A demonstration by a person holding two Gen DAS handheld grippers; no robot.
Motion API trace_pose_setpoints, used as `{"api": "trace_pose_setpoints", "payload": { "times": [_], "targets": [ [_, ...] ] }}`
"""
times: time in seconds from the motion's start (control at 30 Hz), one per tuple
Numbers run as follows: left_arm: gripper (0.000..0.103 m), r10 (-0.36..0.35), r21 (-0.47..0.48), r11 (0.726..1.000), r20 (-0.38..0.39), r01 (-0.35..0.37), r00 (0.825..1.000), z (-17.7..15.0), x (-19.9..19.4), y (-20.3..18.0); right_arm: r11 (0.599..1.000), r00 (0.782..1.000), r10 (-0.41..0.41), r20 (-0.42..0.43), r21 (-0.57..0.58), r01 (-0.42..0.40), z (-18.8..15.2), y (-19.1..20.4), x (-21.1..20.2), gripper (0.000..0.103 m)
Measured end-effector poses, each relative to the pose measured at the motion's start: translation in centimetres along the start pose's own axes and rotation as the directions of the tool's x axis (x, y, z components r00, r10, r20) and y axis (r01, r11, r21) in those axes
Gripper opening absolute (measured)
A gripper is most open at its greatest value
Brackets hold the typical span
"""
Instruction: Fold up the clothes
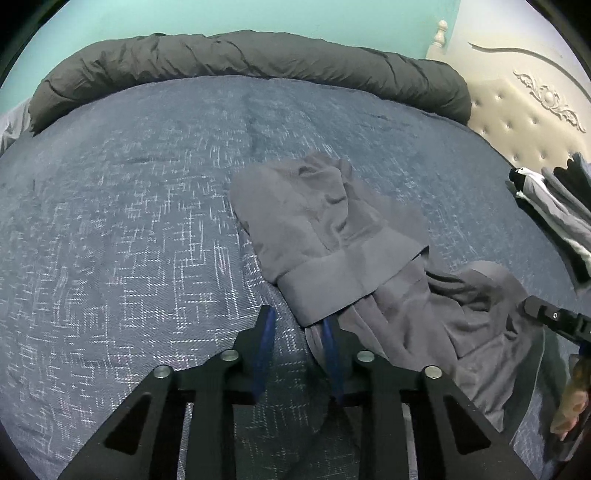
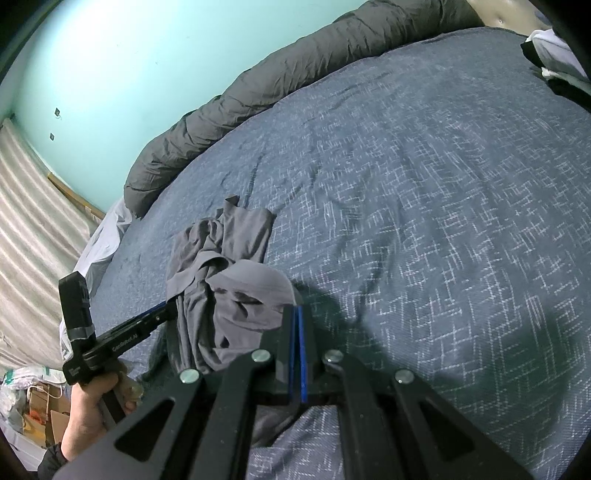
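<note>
Ahead of the left tongs (image 1: 297, 317), matt black plastic with blue pads, lies a soft, smooth grey garment (image 1: 332, 236) on a coarse-woven blue bedspread (image 1: 129, 221). Beyond, a crinkled matt duvet (image 1: 240, 55); far right, a tufted headboard (image 1: 517, 110).

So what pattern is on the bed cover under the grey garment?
The bed cover is dark blue with broken white crosshatch lines, clearest in the right wrist view.

Home bedroom. Bed (image 1: 129, 221) with blue patterned cover, rolled dark duvet (image 1: 240, 62) along far edge, cream tufted headboard (image 1: 517, 114) at right, mint-green wall (image 1: 258, 16), stacked folded clothes (image 1: 554, 214) by headboard.
</note>
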State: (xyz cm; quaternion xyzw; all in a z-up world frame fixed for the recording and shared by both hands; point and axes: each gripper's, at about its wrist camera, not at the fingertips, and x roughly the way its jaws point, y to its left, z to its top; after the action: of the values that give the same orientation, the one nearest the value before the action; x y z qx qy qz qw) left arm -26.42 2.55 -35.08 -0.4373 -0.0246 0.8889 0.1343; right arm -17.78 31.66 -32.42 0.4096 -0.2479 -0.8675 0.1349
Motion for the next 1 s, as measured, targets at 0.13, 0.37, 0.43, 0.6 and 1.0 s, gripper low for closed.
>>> {"api": "trace_pose_setpoints", "payload": {
  "times": [0.13, 0.37, 0.43, 0.6, 1.0],
  "targets": [
    [0.008, -0.009, 0.011, 1.000, 0.001, 0.009, 1.000, 0.0, 0.1, -0.4, 1.000, 1.000, 0.001, -0.001, -0.001, -0.001, -0.1, 0.1, 0.1, 0.001],
    [0.005, -0.010, 0.015, 1.000, 0.051, 0.009, 0.999, 0.0, -1.1, -0.7, 1.000, 1.000, 0.002, 0.004, -0.001, -0.002, 0.1, -0.1, 0.1, 0.001],
    [0.005, -0.011, 0.009, 1.000, 0.069, 0.010, 0.998, 0.1, -1.9, -0.4, 1.000, 1.000, 0.001, 0.009, 0.000, -0.001, 0.1, -0.1, 0.0, 0.001],
    [0.005, -0.016, -0.018, 1.000, 0.132, 0.018, 0.991, 1.0, -4.0, 0.2, 1.000, 1.000, 0.001, 0.020, -0.007, -0.001, 0.3, 0.1, -0.3, 0.001],
    [0.005, 0.038, -0.071, 0.997, 0.247, -0.021, 0.968, 0.3, -11.5, 4.2, 1.000, 0.996, -0.001, 0.094, -0.016, 0.003, 1.0, 1.0, -1.9, 0.001]
  ]
}}
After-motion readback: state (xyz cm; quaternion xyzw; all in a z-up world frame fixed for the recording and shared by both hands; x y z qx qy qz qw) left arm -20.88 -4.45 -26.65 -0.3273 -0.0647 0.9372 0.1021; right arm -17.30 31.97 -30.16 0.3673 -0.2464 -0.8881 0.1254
